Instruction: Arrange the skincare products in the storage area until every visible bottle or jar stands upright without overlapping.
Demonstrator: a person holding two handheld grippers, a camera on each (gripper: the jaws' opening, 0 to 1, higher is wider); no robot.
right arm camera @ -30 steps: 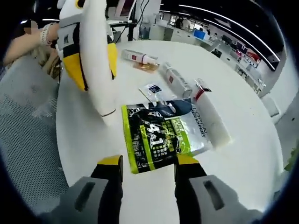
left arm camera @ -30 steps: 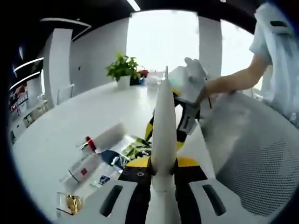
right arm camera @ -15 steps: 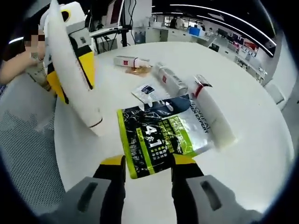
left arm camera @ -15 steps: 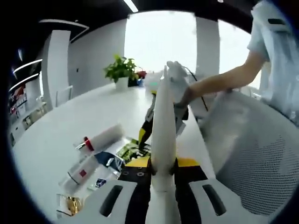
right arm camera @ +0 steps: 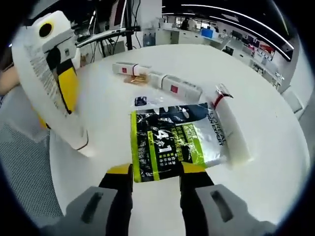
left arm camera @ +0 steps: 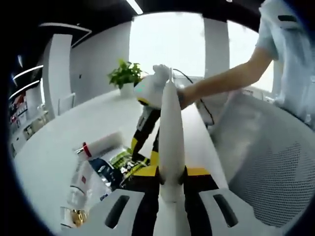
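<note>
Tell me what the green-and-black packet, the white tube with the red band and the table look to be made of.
Green-and-black packet: flexible plastic or foil film, glossy; light glints off its wrinkles. White tube: likely soft matte plastic, with a crimped flat end. Table: smooth white top, probably laminate, with a faint sheen.

A black and green sachet [right arm camera: 173, 141] lies flat on a white table, printed with a large "4 1" and "L'OREAL EXPERT" along its three o'clock edge.
</note>
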